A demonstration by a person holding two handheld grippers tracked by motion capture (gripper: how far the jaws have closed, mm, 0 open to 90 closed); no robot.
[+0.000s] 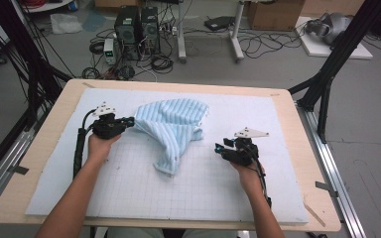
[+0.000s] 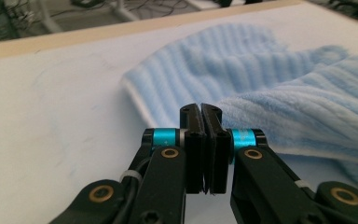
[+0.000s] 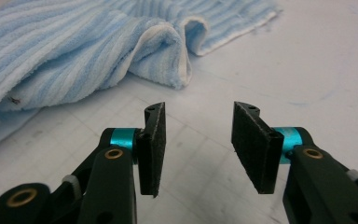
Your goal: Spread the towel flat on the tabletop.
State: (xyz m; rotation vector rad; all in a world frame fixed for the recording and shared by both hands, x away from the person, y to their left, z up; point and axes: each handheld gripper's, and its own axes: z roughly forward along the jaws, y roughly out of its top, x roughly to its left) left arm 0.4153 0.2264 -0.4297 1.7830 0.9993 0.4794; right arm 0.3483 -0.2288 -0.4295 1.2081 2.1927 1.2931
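blue striped towel (image 1: 173, 130): crumpled on the white mat (image 1: 129, 188) of the desk. left claw (image 2: 200, 114): at the towel's left edge, jaws closed, nothing visibly between. right claw (image 3: 198, 140): right of the towel, half open, empty.

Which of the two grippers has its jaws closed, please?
The left gripper, at the towel's left edge; its jaws stand pressed together. The right gripper has a clear gap between its jaws and sits apart from the towel.
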